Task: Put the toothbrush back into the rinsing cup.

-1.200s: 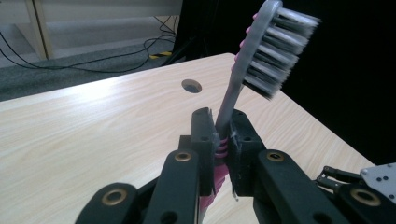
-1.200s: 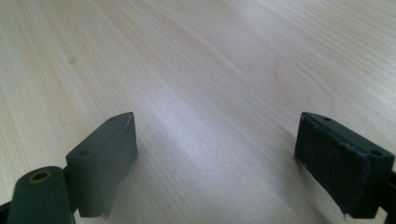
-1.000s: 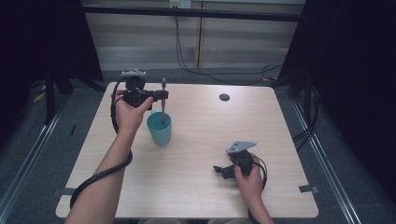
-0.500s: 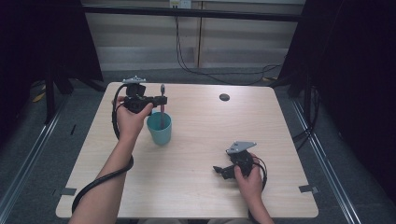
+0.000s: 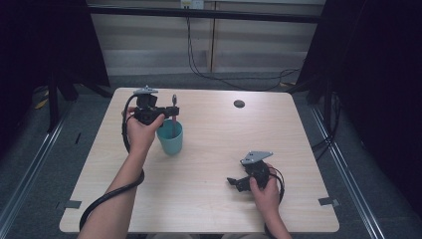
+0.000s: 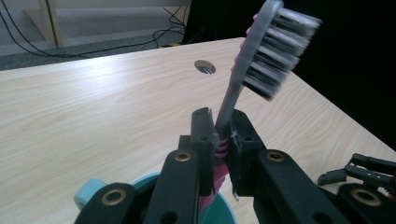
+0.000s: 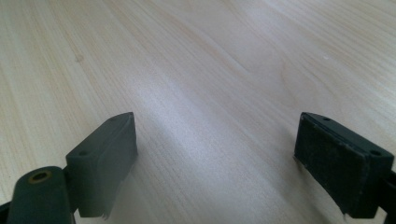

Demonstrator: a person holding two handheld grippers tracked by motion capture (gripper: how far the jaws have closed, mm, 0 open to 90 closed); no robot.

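Black jaws of the left gripper (image 6: 223, 140) are pinched on the pink-and-grey handle of a toothbrush (image 6: 261, 56), bristles up, with its lower end inside the teal cup (image 5: 170, 138) near the table's (image 5: 209, 199) left side. Over the last second this gripper has drifted slightly toward the far edge while staying over the cup, so the brush looks to be either going in or coming out, and I cannot tell which. Well apart, the right gripper (image 7: 224, 158) rests low on the wood, jaws spread and empty.

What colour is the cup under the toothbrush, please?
The cup is teal, clearest in the high view.
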